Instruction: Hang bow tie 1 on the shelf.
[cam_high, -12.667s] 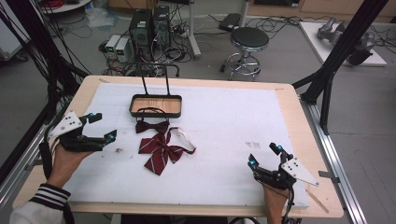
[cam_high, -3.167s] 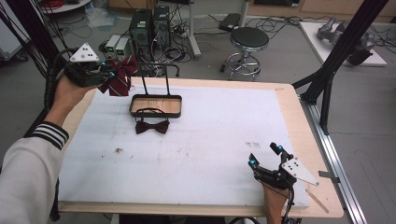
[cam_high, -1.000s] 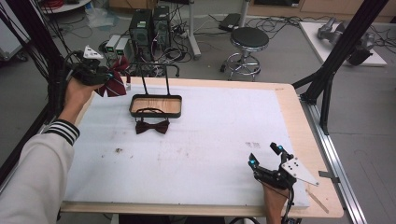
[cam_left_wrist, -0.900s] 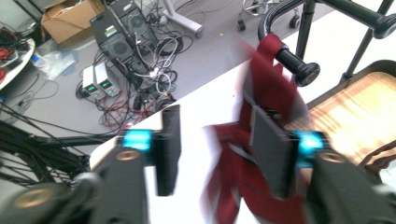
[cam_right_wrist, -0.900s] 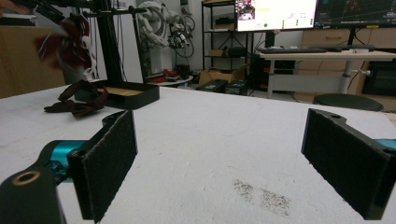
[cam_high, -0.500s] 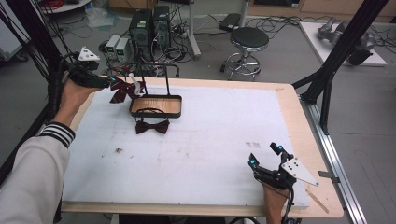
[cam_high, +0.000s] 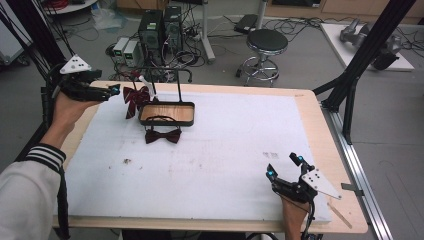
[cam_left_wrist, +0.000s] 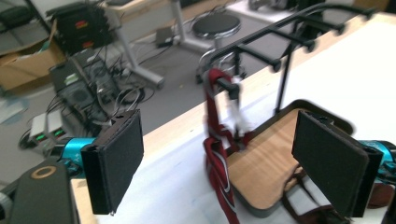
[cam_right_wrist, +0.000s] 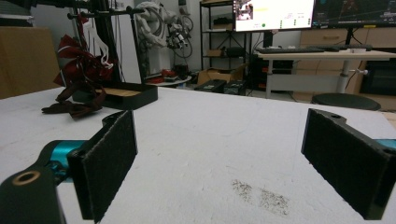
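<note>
A red striped bow tie (cam_high: 135, 98) hangs by its strap from the left peg of a black rack (cam_high: 165, 75) with a wooden base tray (cam_high: 170, 113). My left gripper (cam_high: 114, 91) is just left of it, open; its jaws have just been opening. In the left gripper view the red bow tie (cam_left_wrist: 215, 140) dangles between the spread pads (cam_left_wrist: 116, 161) without touching them. A darker bow tie (cam_high: 162, 135) lies on the white mat in front of the tray. My right gripper (cam_high: 284, 166) rests open near the front right, with nothing between its pads (cam_right_wrist: 109, 161).
The white mat (cam_high: 225, 150) covers a wooden table (cam_high: 320, 125). A dark strap lies in the tray (cam_left_wrist: 303, 186). Beyond the far edge are computer boxes (cam_high: 160, 25), cables and a stool (cam_high: 266, 42). Black frame legs (cam_high: 360, 65) rise at the right.
The left gripper brought the red bow tie from the far left to the rack, opened and let go. The tie now hangs on the peg. The right gripper stayed still.
</note>
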